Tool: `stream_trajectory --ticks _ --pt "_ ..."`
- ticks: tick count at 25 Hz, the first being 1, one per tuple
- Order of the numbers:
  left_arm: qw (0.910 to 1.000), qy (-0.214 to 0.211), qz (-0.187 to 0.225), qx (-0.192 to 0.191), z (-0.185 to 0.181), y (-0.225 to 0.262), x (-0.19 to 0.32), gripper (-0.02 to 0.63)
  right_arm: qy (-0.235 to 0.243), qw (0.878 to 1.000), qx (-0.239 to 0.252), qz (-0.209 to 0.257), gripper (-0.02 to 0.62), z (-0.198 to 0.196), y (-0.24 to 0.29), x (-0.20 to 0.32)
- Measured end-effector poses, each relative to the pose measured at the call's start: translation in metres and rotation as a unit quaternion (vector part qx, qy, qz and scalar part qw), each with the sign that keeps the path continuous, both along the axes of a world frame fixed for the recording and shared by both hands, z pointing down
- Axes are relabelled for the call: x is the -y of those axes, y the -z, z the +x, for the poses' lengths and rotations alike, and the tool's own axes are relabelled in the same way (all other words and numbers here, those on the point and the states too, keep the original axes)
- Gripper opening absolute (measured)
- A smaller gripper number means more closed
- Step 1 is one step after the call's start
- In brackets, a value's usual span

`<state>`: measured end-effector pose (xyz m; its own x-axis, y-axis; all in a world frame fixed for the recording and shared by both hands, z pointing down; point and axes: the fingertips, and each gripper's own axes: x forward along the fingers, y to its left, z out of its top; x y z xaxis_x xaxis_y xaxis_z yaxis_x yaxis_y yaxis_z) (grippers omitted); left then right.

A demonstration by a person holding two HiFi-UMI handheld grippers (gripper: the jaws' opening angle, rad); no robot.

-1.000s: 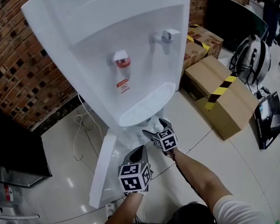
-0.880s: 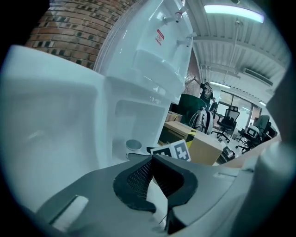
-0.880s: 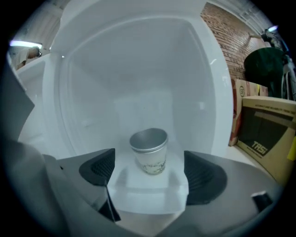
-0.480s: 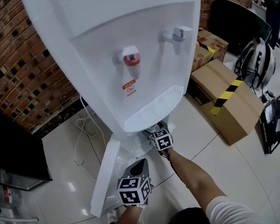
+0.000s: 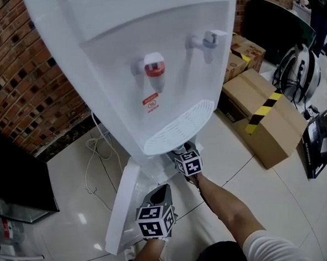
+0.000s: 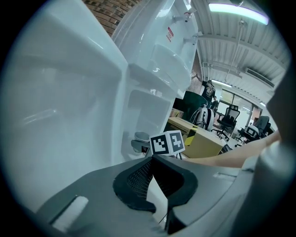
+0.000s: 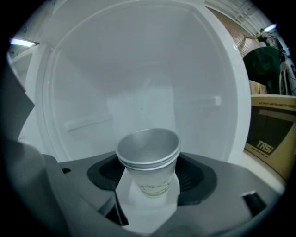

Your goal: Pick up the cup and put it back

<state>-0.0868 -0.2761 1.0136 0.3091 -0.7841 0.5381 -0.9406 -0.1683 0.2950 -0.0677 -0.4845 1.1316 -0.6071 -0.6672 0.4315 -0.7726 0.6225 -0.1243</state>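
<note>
My right gripper (image 5: 181,151) reaches under the drip tray (image 5: 180,122) of the white water dispenser (image 5: 146,29), into its lower compartment (image 7: 138,83). The paper cup (image 7: 149,155) stands upright on the compartment floor, forward of the back wall and roughly midway between the side walls. In the right gripper view it sits squarely between the jaws of that gripper (image 7: 149,184). Those jaws have just been closing and now stand partway apart around the cup's lower body. A strip of white floor shows along the cup's left side, so I do not read a firm squeeze on it.

My left gripper (image 5: 162,189) hangs lower in the head view, just beside the compartment's open door (image 5: 119,207). In its own view the gripper (image 6: 152,159) has its tips together with nothing between them, and it looks past the right gripper's marker cube (image 6: 167,142) at the cup (image 6: 140,139).

Above, the red tap (image 5: 154,67) and blue tap (image 5: 209,40) face me. A cardboard box (image 5: 264,112) lies on the tiled floor (image 5: 72,177) to the right.
</note>
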Motion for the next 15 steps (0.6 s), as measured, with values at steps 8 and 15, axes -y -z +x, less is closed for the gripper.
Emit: stream_trajectory --ticks 8,15 --pt "0.9995 -0.030 0.005 -0.003 0.026 0.003 0.001 0.002 -0.003 1.000 -0.009 -0.009 0.336 0.051 0.024 -0.046" --pt "0.9982 -0.035 -0.024 0.042 0.022 0.100 -0.034 0.002 -0.007 0.999 -0.033 -0.024 0.336 0.085 0.136 -0.126"
